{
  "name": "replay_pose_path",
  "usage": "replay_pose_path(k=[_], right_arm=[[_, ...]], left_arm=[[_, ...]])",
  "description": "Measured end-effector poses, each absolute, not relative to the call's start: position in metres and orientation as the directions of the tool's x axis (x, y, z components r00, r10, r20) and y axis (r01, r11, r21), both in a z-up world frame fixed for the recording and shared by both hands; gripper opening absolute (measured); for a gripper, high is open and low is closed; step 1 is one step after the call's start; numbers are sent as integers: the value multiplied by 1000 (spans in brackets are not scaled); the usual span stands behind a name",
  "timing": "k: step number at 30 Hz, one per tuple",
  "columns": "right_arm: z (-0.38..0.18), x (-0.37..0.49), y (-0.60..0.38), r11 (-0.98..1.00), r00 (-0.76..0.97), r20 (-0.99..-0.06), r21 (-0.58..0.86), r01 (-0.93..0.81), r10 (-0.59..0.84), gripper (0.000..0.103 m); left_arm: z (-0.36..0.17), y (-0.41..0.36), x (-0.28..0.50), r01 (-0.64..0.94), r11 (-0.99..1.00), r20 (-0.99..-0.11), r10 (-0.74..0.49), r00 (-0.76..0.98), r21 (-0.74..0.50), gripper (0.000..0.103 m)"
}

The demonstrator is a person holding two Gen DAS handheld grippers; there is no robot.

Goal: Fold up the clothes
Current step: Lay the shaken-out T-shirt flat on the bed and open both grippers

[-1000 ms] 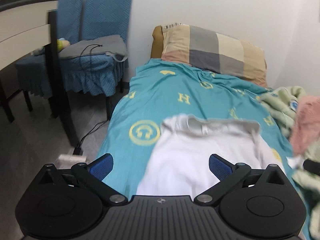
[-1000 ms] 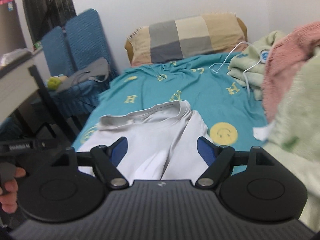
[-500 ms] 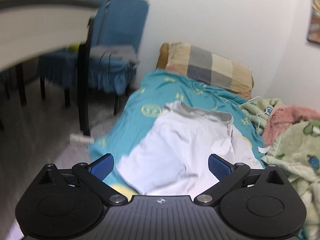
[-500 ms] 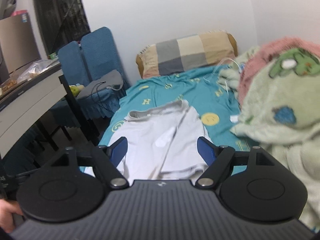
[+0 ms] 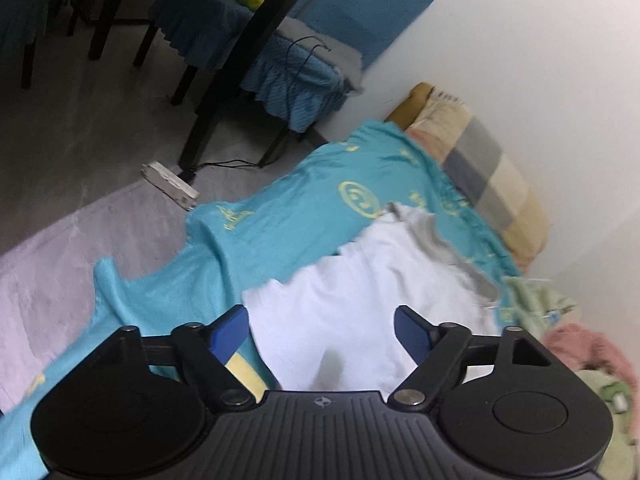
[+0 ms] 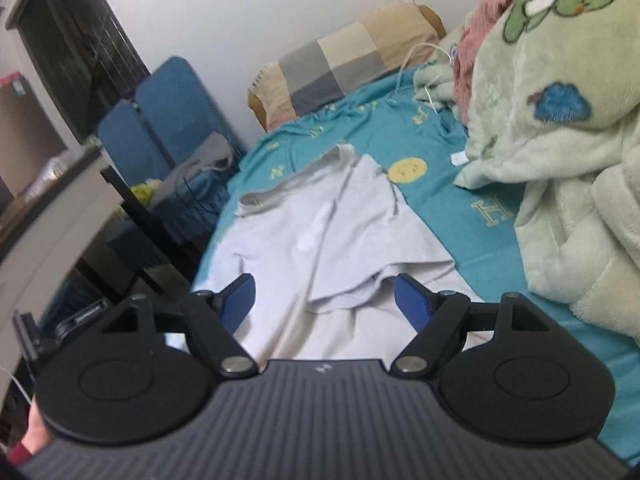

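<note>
A white T-shirt with a grey collar lies spread on the teal bedsheet, one sleeve folded inward across its front in the right wrist view. My left gripper hovers over the shirt's lower left corner near the bed's edge, its jaws closing; the fabric lies below them and the blue pads touch nothing. Over the lower hem on the other side, my right gripper stands open with no cloth between its fingers.
A checked pillow lies at the bed's head against the wall. Fluffy green and pink blankets pile along the right side with a white cable. Blue-covered chairs, a dark table leg, a power strip and a pale rug sit left of the bed.
Both grippers pulled back from the collar toward the shirt's lower end. The left view rolled sideways, showing the floor, and its jaws narrowed. The right gripper stayed open.
</note>
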State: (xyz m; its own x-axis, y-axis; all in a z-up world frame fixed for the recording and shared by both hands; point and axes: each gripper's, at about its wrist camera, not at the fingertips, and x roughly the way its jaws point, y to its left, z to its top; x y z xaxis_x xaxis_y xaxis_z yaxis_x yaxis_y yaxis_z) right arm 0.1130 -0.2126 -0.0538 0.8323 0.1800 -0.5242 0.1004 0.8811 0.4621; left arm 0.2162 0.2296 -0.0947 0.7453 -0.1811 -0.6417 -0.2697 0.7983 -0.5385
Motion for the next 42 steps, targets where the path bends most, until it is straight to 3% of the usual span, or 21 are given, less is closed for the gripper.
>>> replay_pose_path(k=[7,10,11,12,14,22,27,32,36,42], right_arm=[[-70,129,-210,864,799,-559,493,106,221,78],[-72,134,-204,875,797,-562,475,94,220,78],[-73,136,-203,878,796,-565,469,94,217,78],[-74,136,-202,880,795,-568,465,96,213,78],[-77,138,-202,883,790,-577,458,103,207,78],[-81,142,-210,898,799,-584,416,142,144,78],[-86,157,-220,890,800,-589,417,183,112,78],[-90,172,-227,898,805,-590,384,213,61,78],[-91,176,-227,911,810,-584,358,204,48,78],[-81,169,-218,931,830,-553,335,143,71,78]], left_arm=[[-137,232,253,-259,798,-690,-250,679,-544,58],[-144,230,260,-246,801,-682,-255,686,-547,36],[-145,228,262,-235,808,-678,-252,690,-540,19],[-144,225,265,-221,817,-672,-249,698,-533,10],[-139,221,270,-202,833,-652,-227,724,-514,5],[-66,247,317,-220,879,-565,-66,822,-422,3],[-26,256,384,-259,942,-583,90,808,-214,3],[-52,247,434,-307,950,-639,197,744,-65,4],[-87,246,434,-322,942,-679,176,713,-94,6],[-77,229,388,-229,972,-692,127,711,-57,43]])
